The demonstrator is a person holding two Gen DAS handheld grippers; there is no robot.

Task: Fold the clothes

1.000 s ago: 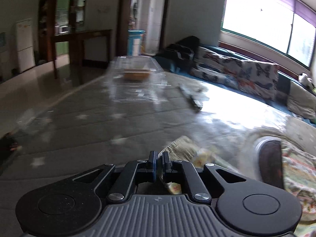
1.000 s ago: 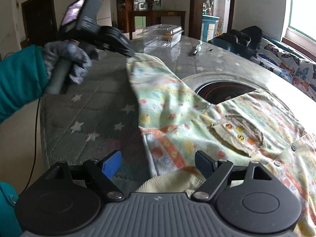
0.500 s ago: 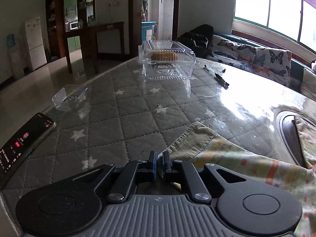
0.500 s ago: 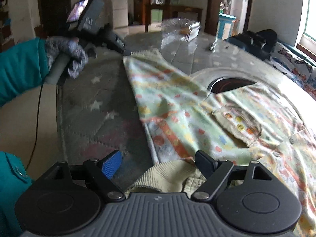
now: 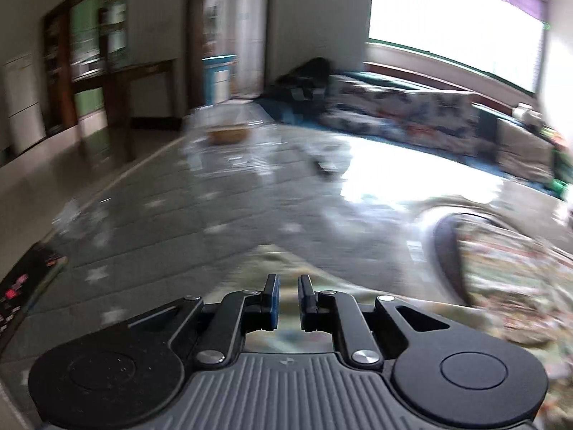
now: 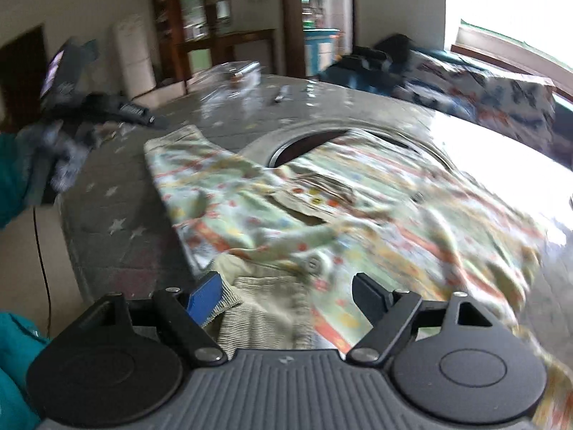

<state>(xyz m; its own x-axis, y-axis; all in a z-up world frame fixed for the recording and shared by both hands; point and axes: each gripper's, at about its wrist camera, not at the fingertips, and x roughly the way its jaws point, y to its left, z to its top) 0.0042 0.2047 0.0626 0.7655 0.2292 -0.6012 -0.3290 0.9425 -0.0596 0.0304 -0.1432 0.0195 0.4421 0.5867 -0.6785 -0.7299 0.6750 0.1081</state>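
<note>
Right wrist view: the round table (image 6: 118,222) with its grey star-quilted cover under a glossy clear sheet fills most of the scene, with a dark round opening (image 6: 304,145) at its centre. Spread across the table is the pale green child's garment (image 6: 322,215) with orange stripes and small coloured dots; it lies flat but rumpled, its body partly covering the opening, one sleeve reaching toward the far left and ending in a ribbed cuff (image 6: 179,136). A beige patch pocket (image 6: 308,200) sits near the middle of the cloth. Behind the table a sofa with a butterfly-print cover (image 6: 476,82) runs along the bright window. The right gripper (image 6: 286,294) is spread wide, blue pad on one finger and black on the other, holding nothing; a cream ribbed hem (image 6: 265,308) of the garment lies between and under its fingers. The left gripper (image 6: 107,107), gripped by a grey-gloved hand (image 6: 61,157) in a teal sleeve, shows blurred just beside the far cuff.

In the left wrist view the picture is smeared. The left gripper (image 5: 287,295) has its fingers a narrow gap apart, with the garment (image 5: 508,279) lying beneath them; no cloth seems pinched between the pads. A clear plastic clamshell box (image 5: 229,132) stands far across the table, and a dark phone (image 5: 25,286) lies at the table's left edge.
</note>
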